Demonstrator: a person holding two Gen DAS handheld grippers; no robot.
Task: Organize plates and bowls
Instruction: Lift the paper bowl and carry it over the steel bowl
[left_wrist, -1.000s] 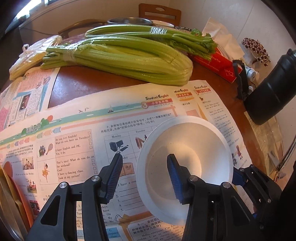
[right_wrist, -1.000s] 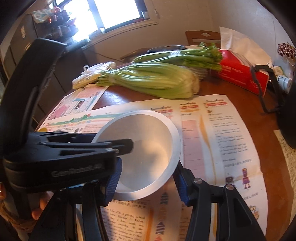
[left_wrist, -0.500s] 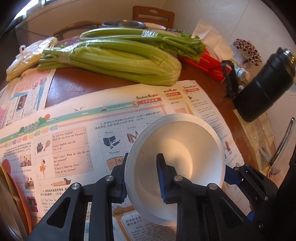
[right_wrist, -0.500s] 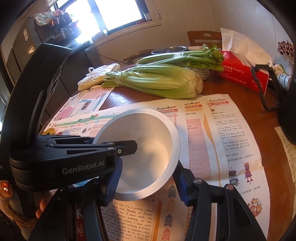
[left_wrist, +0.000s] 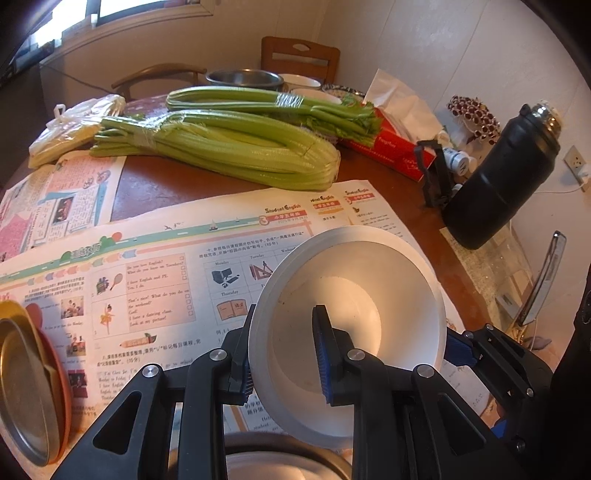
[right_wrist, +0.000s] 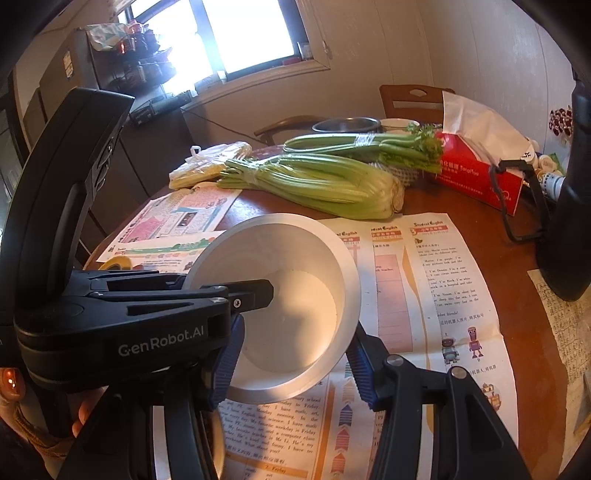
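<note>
A white bowl (left_wrist: 369, 295) is tilted and lifted off the newspaper. My left gripper (left_wrist: 284, 362) is shut on its near rim, one finger inside and one outside. In the right wrist view the same bowl (right_wrist: 295, 295) sits between the spread fingers of my right gripper (right_wrist: 295, 365), which is open around its lower wall; the left gripper's black body crosses in from the left. A stack of gold and orange plates (left_wrist: 26, 376) lies at the left edge. A metal bowl (left_wrist: 288, 461) shows just under the left gripper.
Newspaper (left_wrist: 147, 266) covers the round wooden table. Two celery bunches (left_wrist: 229, 144) lie across the back, with a red tissue box (left_wrist: 391, 147), a black flask (left_wrist: 498, 184), a steel bowl (left_wrist: 243, 79) and chairs behind.
My left gripper closed on the bowl's rim and lifted it, tilting it up off the newspaper. The right gripper stayed open around the bowl.
</note>
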